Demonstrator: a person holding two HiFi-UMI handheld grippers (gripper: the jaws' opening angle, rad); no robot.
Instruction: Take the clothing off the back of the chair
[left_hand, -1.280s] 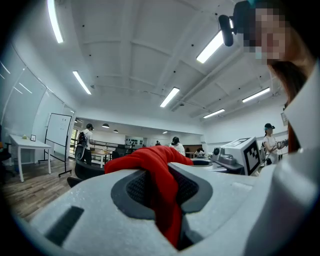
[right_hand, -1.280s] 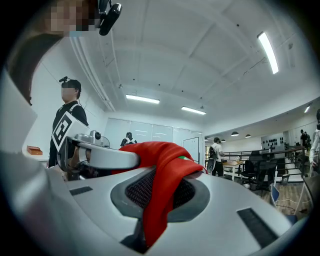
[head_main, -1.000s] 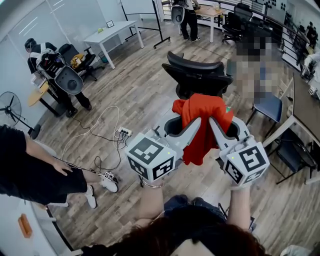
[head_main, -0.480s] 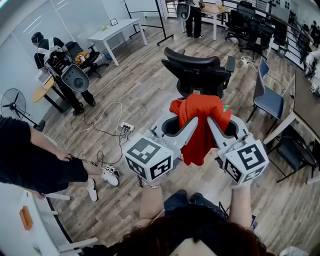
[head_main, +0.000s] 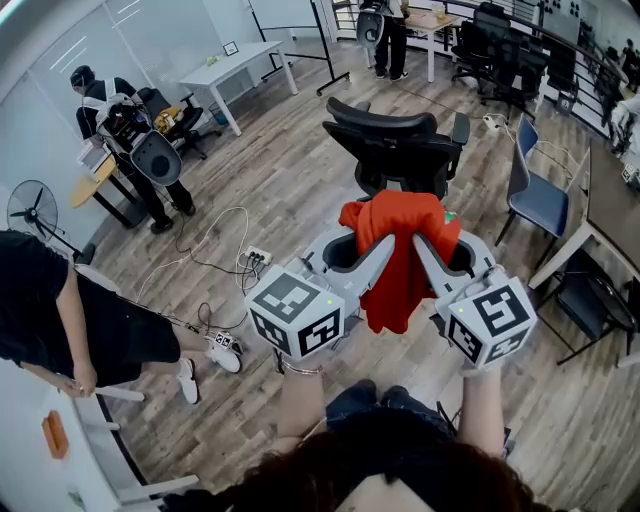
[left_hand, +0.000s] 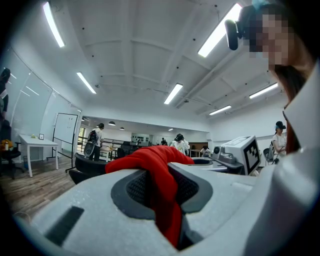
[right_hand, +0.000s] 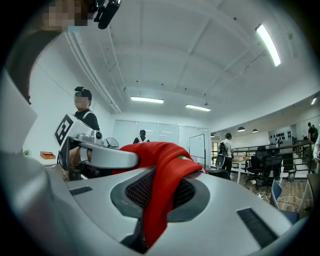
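Level, abreast: left hand-held gripper (head_main: 386, 243), right hand-held gripper (head_main: 420, 243), jaws tight on clothing (head_main: 398, 285).

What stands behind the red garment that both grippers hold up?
A black office chair stands beyond the red garment; its backrest and headrest show. The garment hides the chair's lower part.

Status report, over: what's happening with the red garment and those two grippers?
Left gripper shut on red garment. Right gripper shut on it too. Garment hangs between them, seemingly clear of the black office chair. Nothing seen snagging it.
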